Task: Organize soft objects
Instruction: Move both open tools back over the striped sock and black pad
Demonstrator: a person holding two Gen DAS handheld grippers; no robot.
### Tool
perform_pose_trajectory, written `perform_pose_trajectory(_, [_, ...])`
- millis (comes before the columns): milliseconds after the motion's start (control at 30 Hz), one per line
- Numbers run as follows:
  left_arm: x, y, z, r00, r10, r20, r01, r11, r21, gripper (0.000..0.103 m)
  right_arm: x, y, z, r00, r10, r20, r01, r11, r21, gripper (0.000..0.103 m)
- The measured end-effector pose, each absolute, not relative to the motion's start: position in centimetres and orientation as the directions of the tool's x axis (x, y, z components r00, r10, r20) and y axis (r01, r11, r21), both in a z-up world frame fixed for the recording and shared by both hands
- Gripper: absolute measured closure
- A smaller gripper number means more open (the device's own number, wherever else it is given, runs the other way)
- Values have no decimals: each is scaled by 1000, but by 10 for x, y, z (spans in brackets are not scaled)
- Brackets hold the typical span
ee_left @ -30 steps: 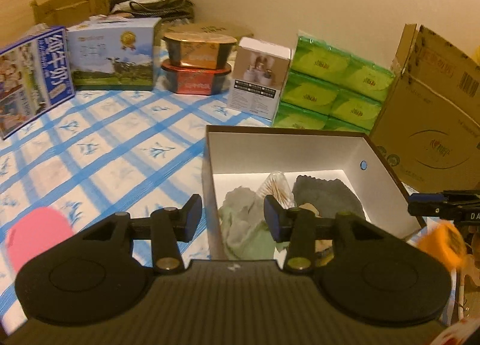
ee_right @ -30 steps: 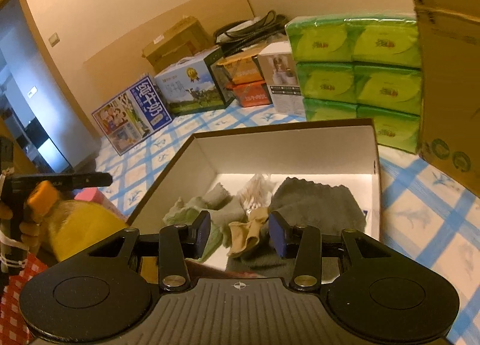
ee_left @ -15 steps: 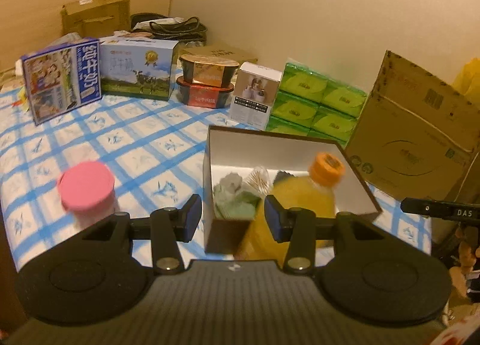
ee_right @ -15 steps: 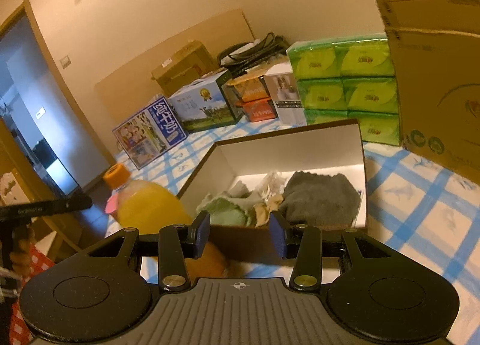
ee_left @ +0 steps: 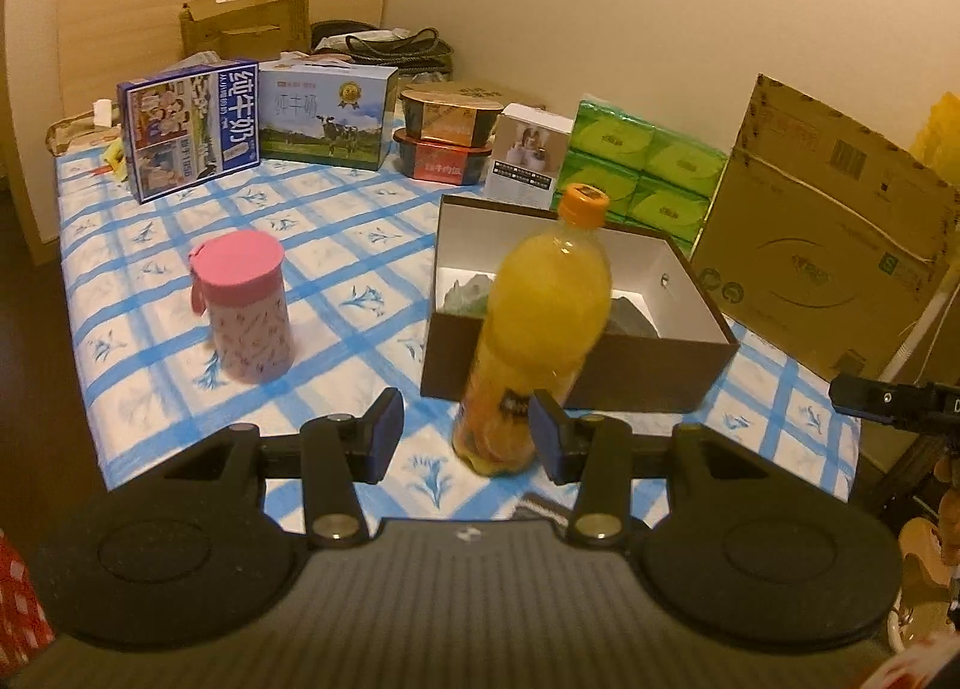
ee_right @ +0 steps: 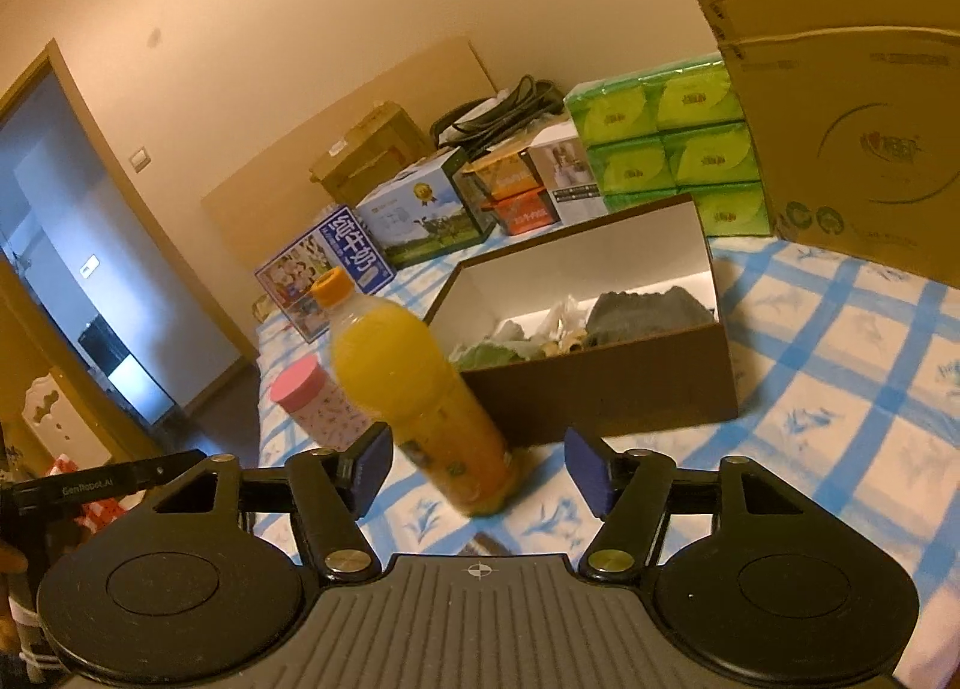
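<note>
A brown box with a white inside (ee_left: 630,368) (ee_right: 606,395) sits on the checked cloth. It holds soft things: a green cloth (ee_left: 465,293) (ee_right: 486,356), a dark grey cloth (ee_left: 630,317) (ee_right: 648,308) and a small beige piece (ee_right: 570,338). My left gripper (ee_left: 462,437) is open and empty, back near the table's front edge. My right gripper (ee_right: 477,470) is open and empty, also drawn back in front of the box.
An orange juice bottle (ee_left: 540,323) (ee_right: 414,389) stands just in front of the box, close to both grippers. A pink-lidded cup (ee_left: 246,308) (ee_right: 318,404) stands to the left. Milk cartons (ee_left: 189,128), noodle bowls (ee_left: 447,119), green tissue packs (ee_left: 642,173) and a big cardboard box (ee_left: 828,245) line the back and right.
Both grippers pulled back and up from over the box to the table's front edge. The bottle and pink cup came fully into view. Both grippers stayed open and empty.
</note>
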State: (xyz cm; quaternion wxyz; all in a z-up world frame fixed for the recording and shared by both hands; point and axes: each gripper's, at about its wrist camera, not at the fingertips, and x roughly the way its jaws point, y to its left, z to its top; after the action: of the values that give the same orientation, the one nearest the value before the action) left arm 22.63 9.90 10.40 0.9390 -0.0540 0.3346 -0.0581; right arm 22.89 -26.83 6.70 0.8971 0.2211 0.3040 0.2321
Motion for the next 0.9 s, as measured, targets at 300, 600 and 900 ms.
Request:
perform_pose_trajectory(300, [165, 83, 110, 770, -122, -626, 33, 988, -151, 60, 172, -263, 73, 718, 537, -442, -245, 790, 563, 29])
perform_pose_trajectory(600, [105, 69, 113, 789, -89, -608, 4, 990, -140, 60, 123, -255, 69, 700, 545, -462, -217, 779, 589, 24])
perform_pose_trajectory(900, [58, 57, 113, 799, -101, -593, 32, 992, -126, 59, 79, -242, 65, 689, 537, -486, -250, 806, 536, 24])
